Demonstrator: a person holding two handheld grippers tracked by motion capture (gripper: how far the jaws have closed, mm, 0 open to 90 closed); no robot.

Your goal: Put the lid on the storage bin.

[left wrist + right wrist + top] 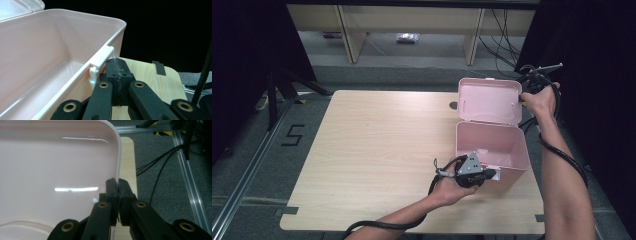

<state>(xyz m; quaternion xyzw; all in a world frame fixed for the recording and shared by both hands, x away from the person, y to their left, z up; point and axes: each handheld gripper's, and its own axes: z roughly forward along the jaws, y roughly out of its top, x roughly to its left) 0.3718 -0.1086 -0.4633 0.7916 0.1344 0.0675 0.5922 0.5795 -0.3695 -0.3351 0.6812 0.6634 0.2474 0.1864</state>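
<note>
A pink plastic box [512,145] stands on the right part of the wooden table [377,145], and its inside looks bare. Its lid [489,100] is raised upright behind it. My left gripper [488,175] is at the box's front wall. In the left gripper view the left gripper [117,62] is shut, its tips pinching the thin tab of the white latch [100,61] on the box [50,40] rim. My right gripper [523,100] is at the lid's right edge. In the right gripper view the right gripper [117,183] is shut on the lid [50,165] rim, which runs between its tips.
A small round hole [453,105] marks the tabletop left of the lid. Black curtains stand to the left and right. Cables [160,170] and a metal rail [190,182] lie on the grey floor beyond the table's right edge. A "5" mark [292,135] is taped on the floor at left.
</note>
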